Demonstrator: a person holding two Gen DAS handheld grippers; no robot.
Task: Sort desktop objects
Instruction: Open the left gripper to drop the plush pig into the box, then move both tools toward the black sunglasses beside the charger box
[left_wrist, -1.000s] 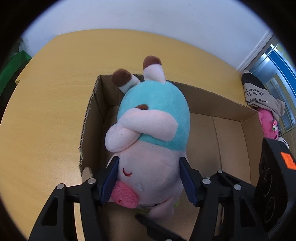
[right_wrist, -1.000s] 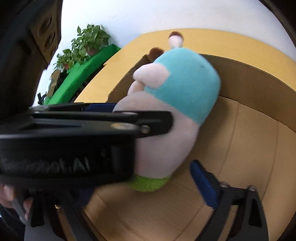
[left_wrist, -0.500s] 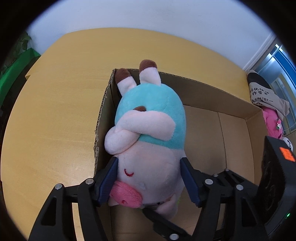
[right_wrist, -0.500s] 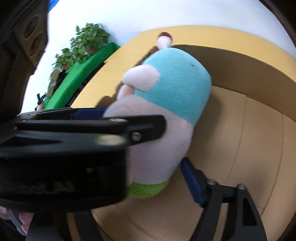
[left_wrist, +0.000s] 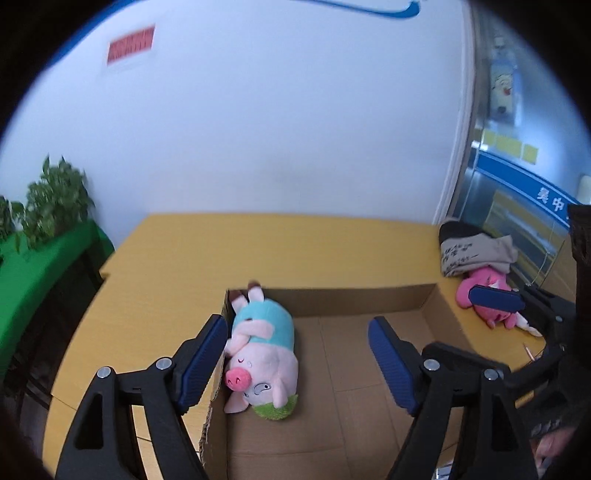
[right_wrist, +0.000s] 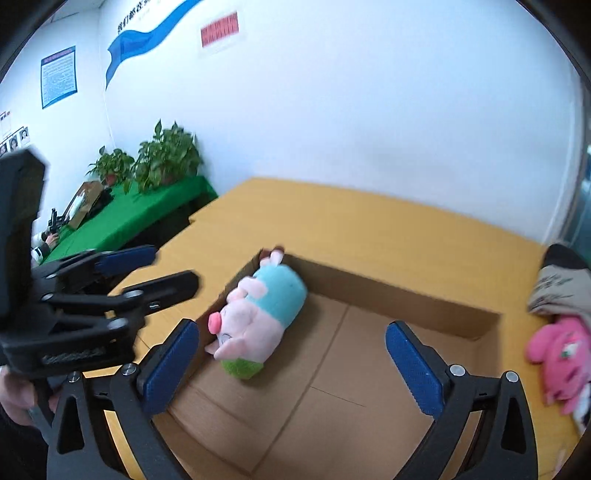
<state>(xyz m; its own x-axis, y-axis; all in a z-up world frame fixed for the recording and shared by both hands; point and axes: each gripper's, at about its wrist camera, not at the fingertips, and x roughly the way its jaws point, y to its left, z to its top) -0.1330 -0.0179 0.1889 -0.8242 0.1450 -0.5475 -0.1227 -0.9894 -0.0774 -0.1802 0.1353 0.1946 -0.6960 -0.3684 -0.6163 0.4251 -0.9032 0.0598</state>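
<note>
A plush pig (left_wrist: 264, 354) (right_wrist: 258, 317) in a teal shirt lies on its back in the left end of an open cardboard box (left_wrist: 354, 299) (right_wrist: 388, 295), free of both grippers. My left gripper (left_wrist: 297, 363) hovers above the box, its jaws opening, nothing between the pads. My right gripper (right_wrist: 293, 363) is also raised over the box, jaws opening wide and empty. Each gripper shows at the edge of the other's view: the left gripper (right_wrist: 147, 269) at the left, the right gripper's pad (left_wrist: 496, 299) at the right.
The box sits on a yellow wooden table (left_wrist: 295, 247). A pink plush toy (left_wrist: 484, 295) (right_wrist: 561, 350) and a grey printed cloth bag (left_wrist: 472, 251) lie at the table's right end. Left of the table stands a green-covered bench (right_wrist: 122, 221) with potted plants (right_wrist: 166, 155).
Both grippers let go of the plush pig, opened wider and rose up and back from the box. The pig now lies loose on the box floor.
</note>
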